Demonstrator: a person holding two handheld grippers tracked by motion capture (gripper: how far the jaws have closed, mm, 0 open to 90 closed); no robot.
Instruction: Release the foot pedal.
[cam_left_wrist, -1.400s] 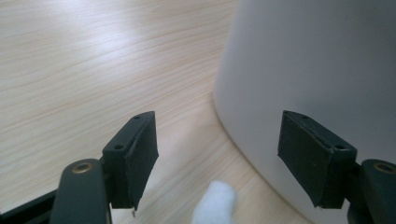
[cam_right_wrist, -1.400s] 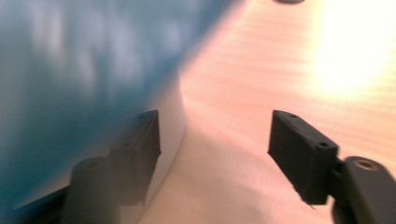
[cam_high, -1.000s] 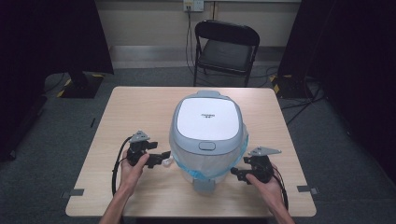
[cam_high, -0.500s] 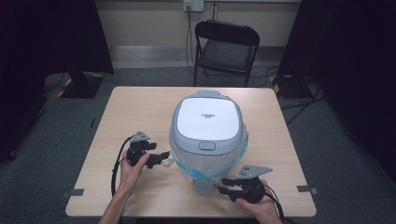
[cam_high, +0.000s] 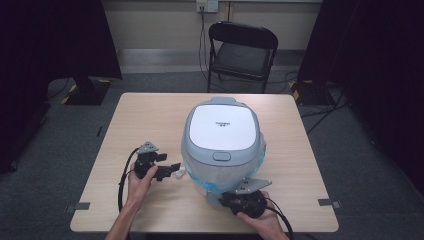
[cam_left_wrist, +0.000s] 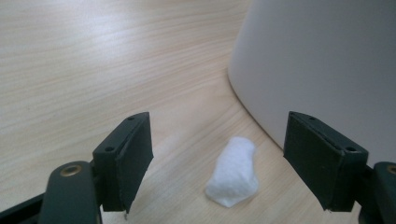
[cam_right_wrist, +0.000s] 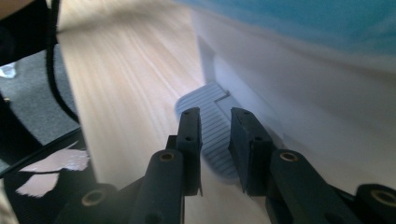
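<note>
A person works at a wooden desk (cam_high: 150, 120) with tongs in each hand, on either side of a large white cooker (cam_high: 222, 135) with a blue plastic film around its lower body. The left tongs (cam_high: 172, 169) hover low over the desk at the cooker's left flank, jaws spread wide and gripping nothing; a small white wad (cam_left_wrist: 233, 171) lies on the wood between them, touching neither pad, just beside the cooker's curved wall. The right tongs (cam_high: 224, 199) sit at the cooker's near front edge. Their jaws have just been closing and now stand narrow, with a slim gap between the pads; a ribbed grey tab (cam_right_wrist: 212, 128) at the cooker's base lies right beyond the tips, not pinched. A black folding chair (cam_high: 242, 50) stands behind the desk.
</note>
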